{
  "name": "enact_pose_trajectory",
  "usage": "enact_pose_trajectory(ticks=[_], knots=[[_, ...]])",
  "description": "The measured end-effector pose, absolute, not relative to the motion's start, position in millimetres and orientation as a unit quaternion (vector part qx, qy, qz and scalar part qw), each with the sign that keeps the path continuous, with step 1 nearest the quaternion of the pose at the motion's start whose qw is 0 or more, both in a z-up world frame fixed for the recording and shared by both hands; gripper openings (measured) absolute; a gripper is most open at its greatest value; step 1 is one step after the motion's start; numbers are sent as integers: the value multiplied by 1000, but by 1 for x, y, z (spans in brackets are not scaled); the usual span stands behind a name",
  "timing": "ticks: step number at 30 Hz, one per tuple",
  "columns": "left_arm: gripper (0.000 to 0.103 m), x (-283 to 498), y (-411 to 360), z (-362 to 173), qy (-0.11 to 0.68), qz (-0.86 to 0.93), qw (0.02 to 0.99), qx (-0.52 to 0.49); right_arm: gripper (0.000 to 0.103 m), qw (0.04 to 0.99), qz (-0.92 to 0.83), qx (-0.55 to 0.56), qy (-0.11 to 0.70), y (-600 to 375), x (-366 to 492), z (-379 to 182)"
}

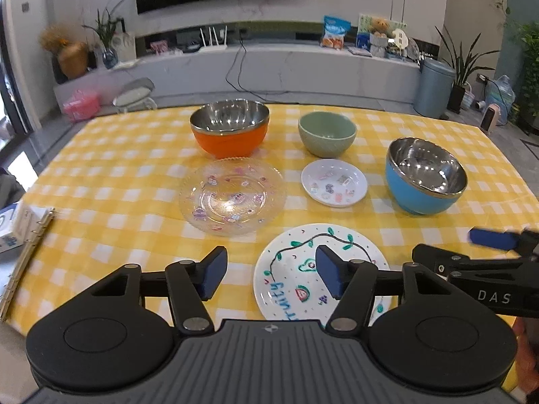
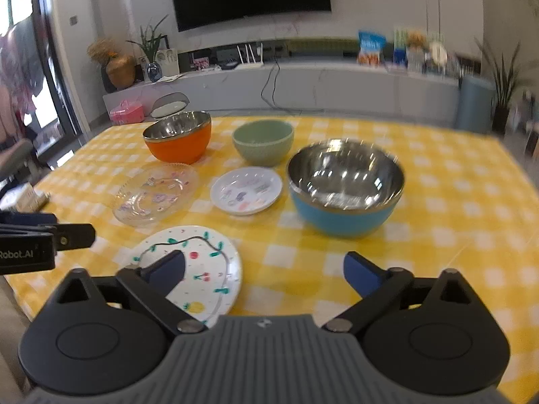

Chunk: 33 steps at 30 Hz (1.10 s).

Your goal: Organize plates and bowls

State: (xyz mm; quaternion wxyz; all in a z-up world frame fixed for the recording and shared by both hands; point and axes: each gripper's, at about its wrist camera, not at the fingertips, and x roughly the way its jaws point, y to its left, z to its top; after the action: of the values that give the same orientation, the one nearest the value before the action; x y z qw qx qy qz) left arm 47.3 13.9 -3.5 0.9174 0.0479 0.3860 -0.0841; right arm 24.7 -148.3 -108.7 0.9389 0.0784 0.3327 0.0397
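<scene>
Both tools angle down over the near edge of the yellow-checked worktop (image 1: 101, 175), jaws spread and released, nothing between them. The left tool (image 1: 266, 274) hovers at the left rim of the painted plate (image 1: 296, 262); the right tool (image 2: 264, 274) hangs just right of that plate, over bare cloth. Farther off sit the glass plate (image 1: 232, 197), small white plate (image 1: 333, 181), blue bowl (image 2: 345, 188), orange bowl (image 1: 230, 131) and green bowl (image 1: 326, 133), all apart. Open cloth lies far right.

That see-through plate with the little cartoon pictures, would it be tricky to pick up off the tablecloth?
Probably, yes. The clear plate looks like glass, so it is likely stiff, breakable and slippery under smooth pads. It lies flat on the checked tablecloth with a low, ridged rim, which leaves little edge to grab. Pushed, it would more likely slide than tip or roll.
</scene>
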Motion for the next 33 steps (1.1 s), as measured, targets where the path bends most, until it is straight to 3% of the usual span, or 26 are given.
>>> enact_pose_trajectory(ticks=[5,11,13,33], knots=[[54,70,30,-15,405,-94,909,21,78,930,28,109,350,-142,40,-117],[51,82,40,-34,429,-102,897,-22,75,925,20,121,360,-137,52,-126],[49,84,41,-40,434,-105,894,-32,59,921,25,132,364,-137,55,-131],[33,95,55,-73,461,-105,876,-96,27,901,47,157,402,-137,63,-158]])
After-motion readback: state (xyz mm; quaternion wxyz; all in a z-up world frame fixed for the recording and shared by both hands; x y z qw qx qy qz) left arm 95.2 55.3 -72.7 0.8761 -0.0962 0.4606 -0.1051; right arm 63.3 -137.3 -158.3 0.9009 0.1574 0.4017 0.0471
